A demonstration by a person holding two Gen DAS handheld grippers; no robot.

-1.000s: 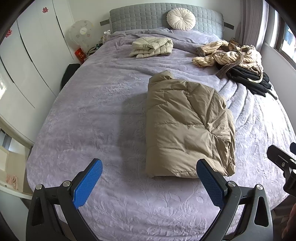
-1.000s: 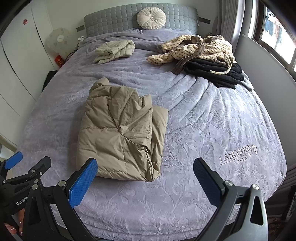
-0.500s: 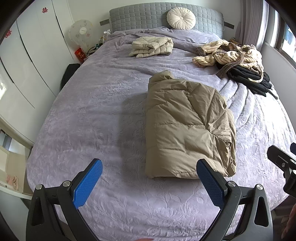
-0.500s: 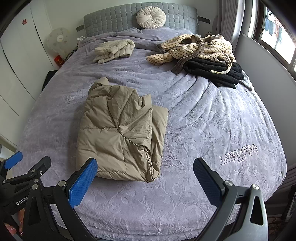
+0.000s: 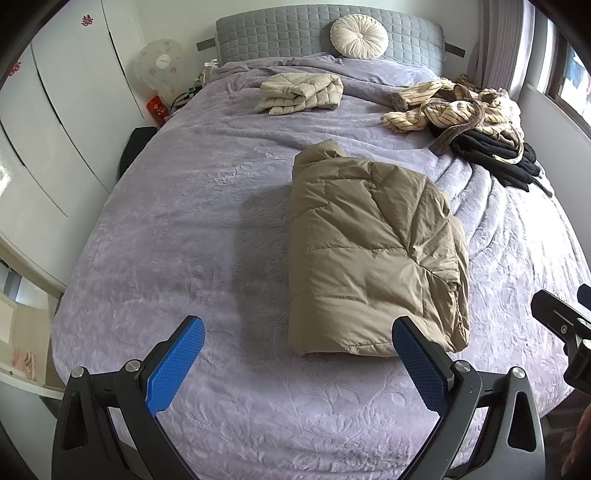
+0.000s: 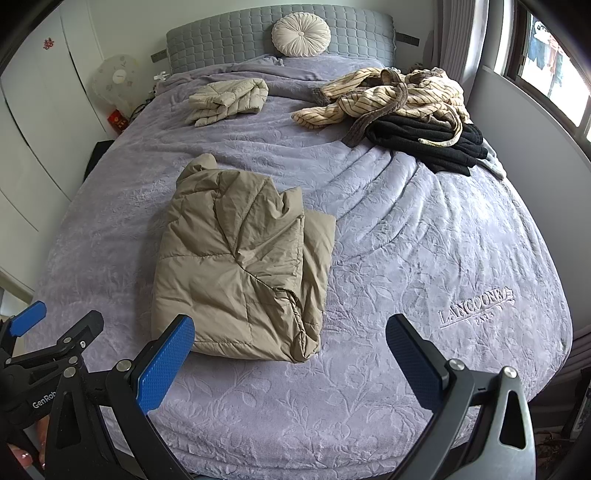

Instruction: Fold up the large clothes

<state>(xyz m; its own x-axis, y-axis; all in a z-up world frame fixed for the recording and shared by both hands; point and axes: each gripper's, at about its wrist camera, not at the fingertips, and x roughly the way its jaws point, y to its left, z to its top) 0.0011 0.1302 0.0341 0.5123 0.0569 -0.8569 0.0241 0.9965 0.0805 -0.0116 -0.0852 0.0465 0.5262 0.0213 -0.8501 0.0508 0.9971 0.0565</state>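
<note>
1. Left wrist view: the tan puffer jacket (image 5: 373, 254) lies folded into a thick rectangle on the lilac bedspread (image 5: 184, 221), roughly mid-bed, its hood end toward 12 o'clock.
2. The left gripper (image 5: 297, 363) hovers over the near edge of the bed at 6 o'clock from the jacket — jaws spread wide, holding nothing; its right blue pad overlaps the jacket's near corner in the picture, though contact cannot be told.
3. The right gripper (image 6: 290, 363) is likewise released and empty, hanging above the bedspread at 5 o'clock from the jacket, with the embroidered logo (image 6: 476, 308) off at its 2 o'clock.
4. At 11 o'clock from the jacket sits a folded cream quilted jacket (image 5: 301, 92).
5. At 1 o'clock lies an unfolded heap — a striped garment (image 5: 450, 107) over black clothing (image 5: 495, 155).
6. A round cushion (image 5: 359, 37) rests against the grey headboard (image 5: 277, 35) at 12 o'clock.
</note>
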